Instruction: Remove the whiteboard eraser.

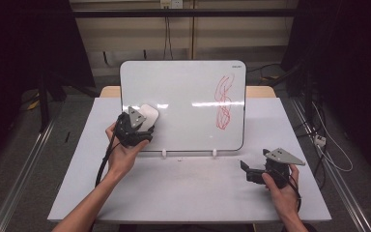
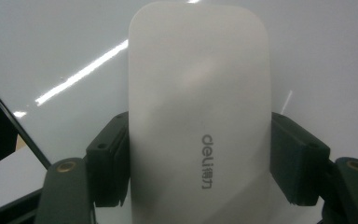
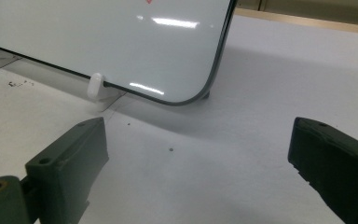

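Surface (image 1: 188, 193): pale grey, matte, a few dark specks (image 3: 17, 84) on it. Wooden tabletop edge (image 1: 261, 91) sticks out from under it at 1 o'clock. Wall socket (image 1: 170, 4) at 12 o'clock, black cables (image 1: 166, 36) hanging down from it. Metal floor rails at 8 o'clock (image 1: 21, 179) and 4 o'clock (image 1: 340, 186). White plug block (image 1: 320, 140) with white cable on the floor at 3 o'clock. Black curtain (image 1: 24, 43) at 10 o'clock.

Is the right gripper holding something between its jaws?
No, the right gripper stands open, and between its jaws lies bare table.
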`<state>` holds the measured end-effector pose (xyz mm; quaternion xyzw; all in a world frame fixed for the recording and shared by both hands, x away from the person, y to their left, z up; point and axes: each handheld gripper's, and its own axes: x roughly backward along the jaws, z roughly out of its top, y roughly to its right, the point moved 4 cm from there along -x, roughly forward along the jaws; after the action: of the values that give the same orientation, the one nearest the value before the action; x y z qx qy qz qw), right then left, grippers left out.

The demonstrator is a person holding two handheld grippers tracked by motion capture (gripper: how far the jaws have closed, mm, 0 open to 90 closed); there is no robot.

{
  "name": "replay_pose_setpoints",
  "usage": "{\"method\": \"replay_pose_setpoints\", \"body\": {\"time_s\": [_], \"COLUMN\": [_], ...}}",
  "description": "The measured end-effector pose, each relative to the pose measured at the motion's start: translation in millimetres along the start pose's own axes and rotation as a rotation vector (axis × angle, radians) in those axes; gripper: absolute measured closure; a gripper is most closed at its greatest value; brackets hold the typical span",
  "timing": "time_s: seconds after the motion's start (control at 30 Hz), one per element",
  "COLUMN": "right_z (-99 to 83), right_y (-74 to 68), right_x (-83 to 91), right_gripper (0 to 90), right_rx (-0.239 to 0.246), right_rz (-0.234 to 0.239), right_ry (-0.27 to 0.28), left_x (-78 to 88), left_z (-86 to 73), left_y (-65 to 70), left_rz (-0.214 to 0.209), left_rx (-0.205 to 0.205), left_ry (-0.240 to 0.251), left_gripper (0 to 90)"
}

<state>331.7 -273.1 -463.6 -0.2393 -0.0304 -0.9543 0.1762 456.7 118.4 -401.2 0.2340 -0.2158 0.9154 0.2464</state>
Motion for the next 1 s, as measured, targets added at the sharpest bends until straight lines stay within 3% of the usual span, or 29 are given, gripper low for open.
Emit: {"method": "replay_pose_setpoints", "body": {"time_s": [1.0], "right_z": [0.3], "right_y": [-0.4], "right_x": [-0.5], "right_gripper": [4.6], "right_rx": [0.001], "right_rz": [0.004], "right_ry": [0.000], "left_x": [2.7], "left_z": [-2.8], "left_y": [-3.3], "left_rz": [-0.044], "left_rx": [0.031], "left_ry": [0.011], "left_gripper": [30.6]}}
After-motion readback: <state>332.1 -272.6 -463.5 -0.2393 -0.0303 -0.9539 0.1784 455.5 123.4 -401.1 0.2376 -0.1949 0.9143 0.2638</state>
